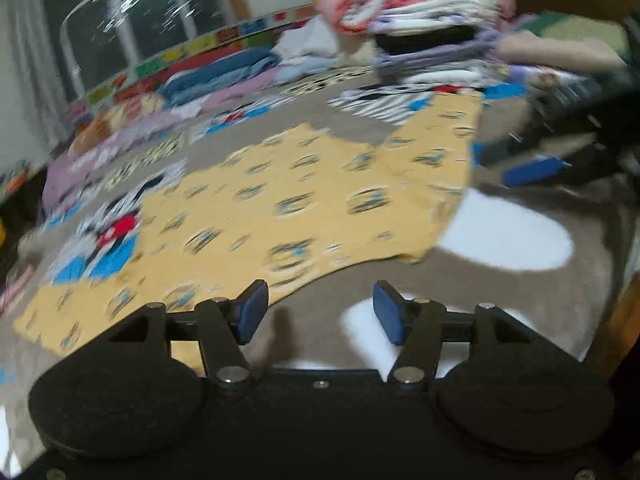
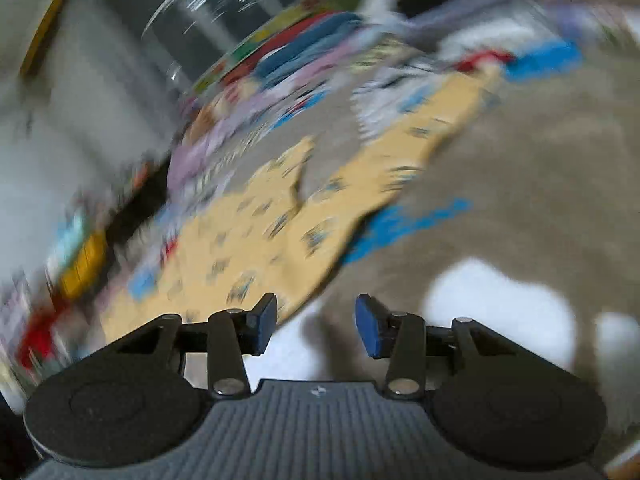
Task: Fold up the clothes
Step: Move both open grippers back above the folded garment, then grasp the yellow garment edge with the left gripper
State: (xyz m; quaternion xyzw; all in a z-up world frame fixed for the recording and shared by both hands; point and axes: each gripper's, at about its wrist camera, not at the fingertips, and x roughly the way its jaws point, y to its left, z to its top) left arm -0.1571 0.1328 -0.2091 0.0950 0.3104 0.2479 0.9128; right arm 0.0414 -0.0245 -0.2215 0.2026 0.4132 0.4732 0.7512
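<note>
So the yellow garment [image 1: 280, 208] is lying flat on a grey-brown blanket [image 1: 360, 280] with white patches and cartoon mouse prints. It's yellow with a repeated small blue-and-dark print all over. In the left wrist view its long axis runs diagonally, from the near-left corner up to the far right, where it narrows into a strip that ends near a stack of folded clothes [image 1: 432, 32]. There's a notch in its far edge, so the far-right part looks like a sleeve or leg, but I can't tell which. The near edge curves just ahead of the left gripper [image 1: 320, 312].

The left gripper's jaws are spread wide with nothing between them, and its blue pads [image 1: 250, 312] hover right at the garment's near edge. The left pad overlaps the fabric in view, but I can't tell if it's touching.

The right gripper [image 2: 316, 322] is the same deal: jaws spread, empty. In that view everything's pretty motion-blurred, with the yellow garment [image 2: 256, 248] running from lower left to upper right, its near edge just past the left pad.

More folded clothes [image 1: 224, 72] sit along the far side, next to a colourful patterned border [image 1: 192, 46].
</note>
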